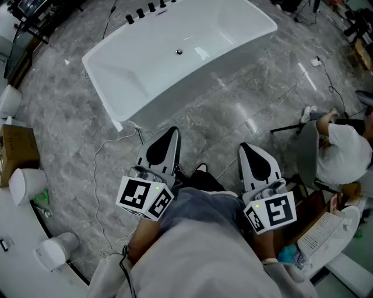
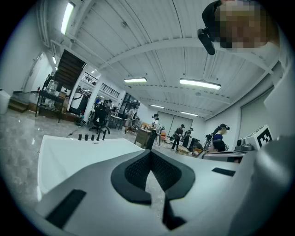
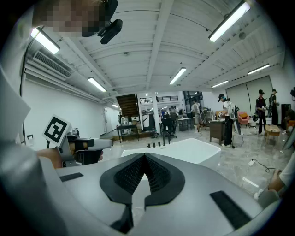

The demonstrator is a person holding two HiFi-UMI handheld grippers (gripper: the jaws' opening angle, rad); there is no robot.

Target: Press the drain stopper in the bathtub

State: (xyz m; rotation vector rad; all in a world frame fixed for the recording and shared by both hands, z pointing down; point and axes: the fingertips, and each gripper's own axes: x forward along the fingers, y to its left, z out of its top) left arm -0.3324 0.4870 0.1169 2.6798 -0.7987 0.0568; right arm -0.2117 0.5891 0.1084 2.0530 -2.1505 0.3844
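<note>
Out in the middle of the bathtub [image 1: 175,87] floor, that small dark dot is your drain stopper [image 1: 179,52]. It's well apart from both claws, and honestly too tiny in the head view to say whether it's popped up or down. The left gripper [image 1: 169,135] and right gripper [image 1: 247,150] are both pinched closed with nothing between the jaws, held low near your waist. I'd keep it that way, since a closed tip makes a decent poker. Pick one, probably the right, reach over the near rim, tip it down and push straight onto the stopper, not at a slant. There's plenty of bare floor [image 1: 233,110] between you and the tub. Just mind the cable [image 1: 111,145] trailing on your left, the seated person [image 1: 344,151] on your right, and the faucet knobs [image 1: 145,11] on the far rim.
</note>
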